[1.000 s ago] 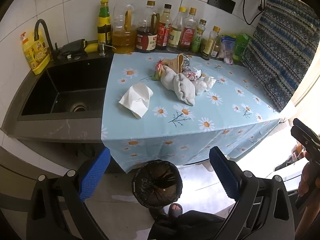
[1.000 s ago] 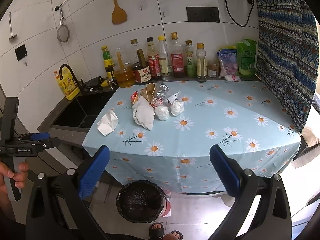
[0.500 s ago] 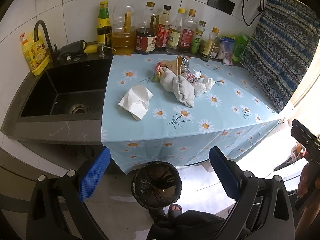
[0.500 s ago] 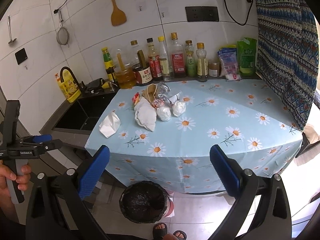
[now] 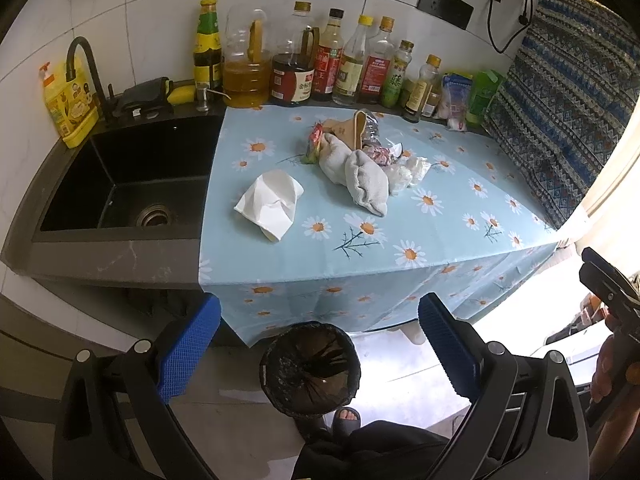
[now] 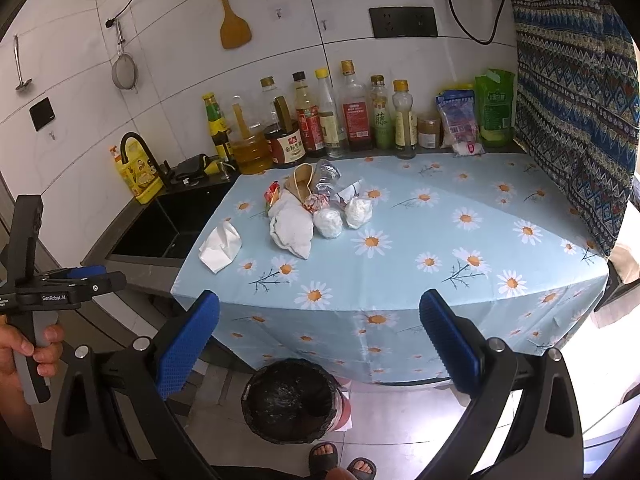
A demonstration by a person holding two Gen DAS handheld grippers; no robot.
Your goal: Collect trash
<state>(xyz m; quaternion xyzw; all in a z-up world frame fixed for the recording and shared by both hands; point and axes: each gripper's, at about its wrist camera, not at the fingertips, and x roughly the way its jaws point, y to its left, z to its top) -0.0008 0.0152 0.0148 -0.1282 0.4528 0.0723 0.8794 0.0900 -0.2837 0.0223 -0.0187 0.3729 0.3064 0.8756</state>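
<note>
Trash lay gathered toward the back-middle of the counter, on a blue daisy-print tablecloth (image 6: 440,264) that hung over the front edge. The heap held a grey cloth bundle (image 5: 356,168) (image 6: 291,222), a tan pouch (image 6: 301,182), a crumpled clear plastic bottle (image 6: 326,174), a small red-and-green wrapper (image 5: 314,140), and two white wadded bags (image 6: 328,222) (image 6: 358,212) lying just beside the cloth. A crumpled white tissue (image 5: 272,202) (image 6: 220,244) sat apart from the heap, nearer the black sink (image 5: 132,184).

Both tools hovered off the counter, well short of the trash. The left gripper (image 5: 318,344) had its blue-padded fingers (image 5: 188,344) spread wide with nothing between them; the right gripper (image 6: 318,340) was likewise spread wide and empty.

A black-lined trash bin (image 5: 310,368) (image 6: 292,398) stood on the floor below the hanging cloth edge, directly under both tools, with a sandalled foot (image 6: 324,454) close to it. Behind the heap a row of sauce and oil bottles (image 6: 312,120) lined the tiled wall, with packets (image 6: 476,120) at the row's far end beside a patterned curtain (image 6: 568,100). A black faucet (image 5: 86,68) and a yellow soap bottle (image 5: 66,108) stood by the sink. A wooden spatula (image 6: 232,20) and a strainer (image 6: 124,72) hung on the wall.
</note>
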